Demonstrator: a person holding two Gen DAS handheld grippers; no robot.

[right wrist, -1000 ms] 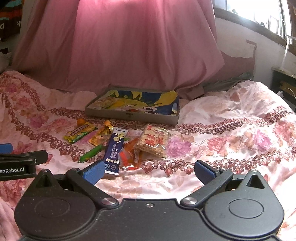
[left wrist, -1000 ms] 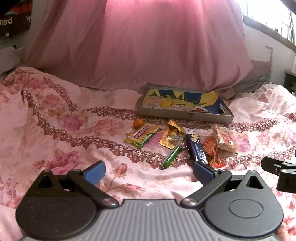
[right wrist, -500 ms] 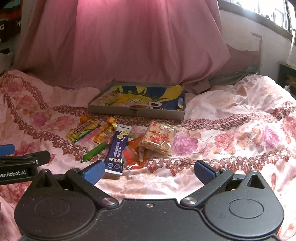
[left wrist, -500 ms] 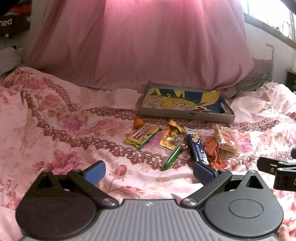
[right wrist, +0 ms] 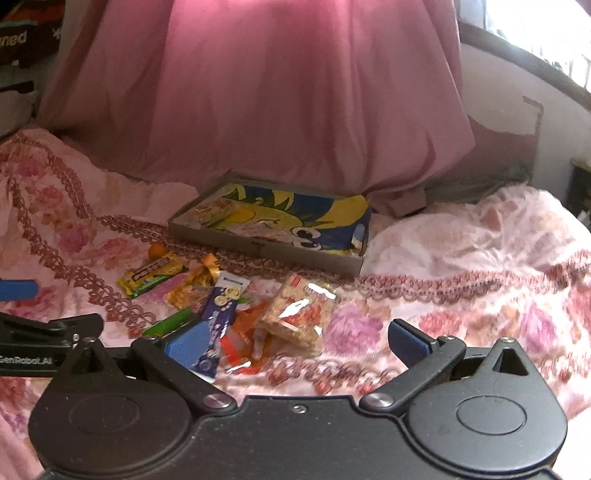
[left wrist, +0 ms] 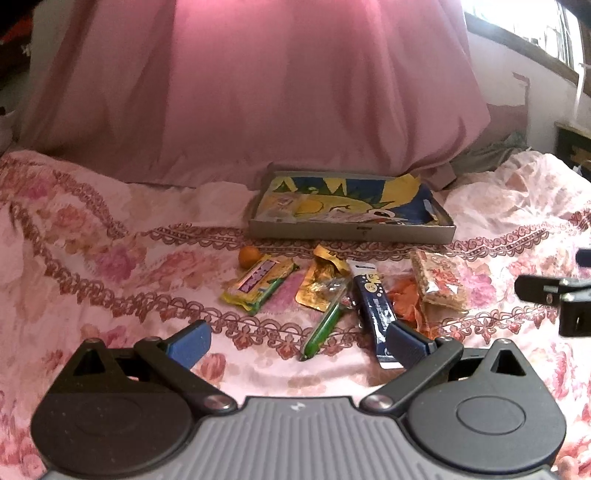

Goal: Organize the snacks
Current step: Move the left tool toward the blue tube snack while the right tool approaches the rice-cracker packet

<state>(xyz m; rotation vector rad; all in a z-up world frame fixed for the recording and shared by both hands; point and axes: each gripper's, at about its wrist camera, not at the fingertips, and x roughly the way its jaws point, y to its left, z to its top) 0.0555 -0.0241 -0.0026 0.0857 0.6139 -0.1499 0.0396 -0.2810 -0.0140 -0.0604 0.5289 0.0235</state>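
Snacks lie in a loose heap on the floral bedspread: a small orange [left wrist: 248, 256], a yellow-green bar [left wrist: 258, 282], a gold packet [left wrist: 320, 282], a green stick [left wrist: 325, 326], a dark blue stick pack [left wrist: 373, 306], orange wrappers [left wrist: 406, 306] and a clear cracker pack [left wrist: 439, 280] [right wrist: 299, 314]. Behind them lies a shallow grey box [left wrist: 351, 232] [right wrist: 266, 251] with a yellow and blue picture inside. My left gripper [left wrist: 299, 341] is open and empty, just short of the heap. My right gripper [right wrist: 299, 341] is open and empty, its left finger over the blue stick pack [right wrist: 221, 306].
A pink cloth [left wrist: 258, 92] hangs behind the box. A window [left wrist: 535, 22] and a dark stand [left wrist: 572, 147] are at the right. The right gripper shows at the right edge of the left wrist view [left wrist: 554, 295].
Both grippers have moved forward towards the snack heap. The right gripper has swung left, so its left finger now overlaps the blue stick pack. Both stay open.
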